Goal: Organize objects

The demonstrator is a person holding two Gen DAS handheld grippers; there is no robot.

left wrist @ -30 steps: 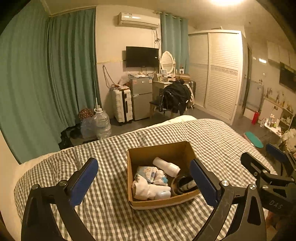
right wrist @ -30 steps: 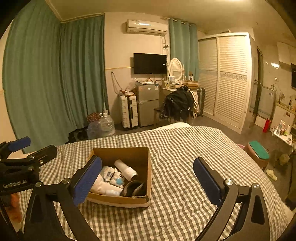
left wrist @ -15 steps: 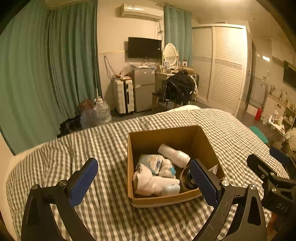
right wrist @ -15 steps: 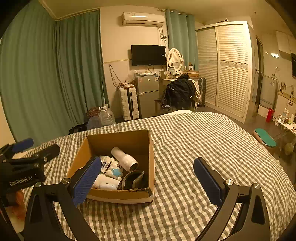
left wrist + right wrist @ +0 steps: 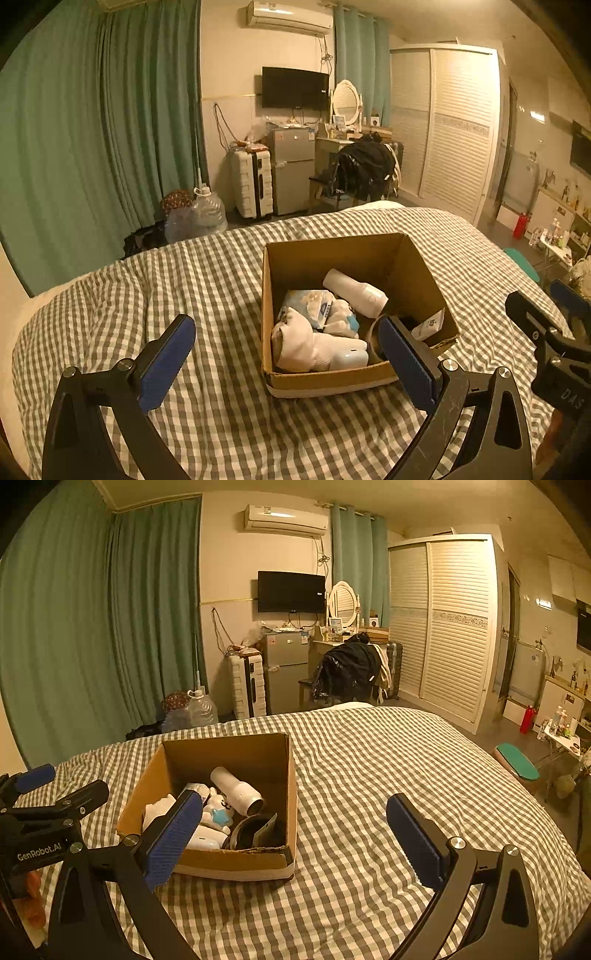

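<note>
Left gripper (image 5: 284, 356) – right gripper (image 5: 295, 836) gape wide, empty | cardboard box (image 5: 347, 380) looms closer

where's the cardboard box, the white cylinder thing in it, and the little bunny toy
cardboard box (image 5: 325, 380), left wrist view, on its near outer wall
white cylinder (image 5: 354, 293), left wrist view, on the middle of its body
bunny toy (image 5: 218, 808), right wrist view, on its white face above the blue star

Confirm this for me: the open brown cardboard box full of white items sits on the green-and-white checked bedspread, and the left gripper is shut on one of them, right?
Not quite. The left wrist view shows the left gripper open and empty, short of the brown cardboard box on the checked bedspread.
</note>
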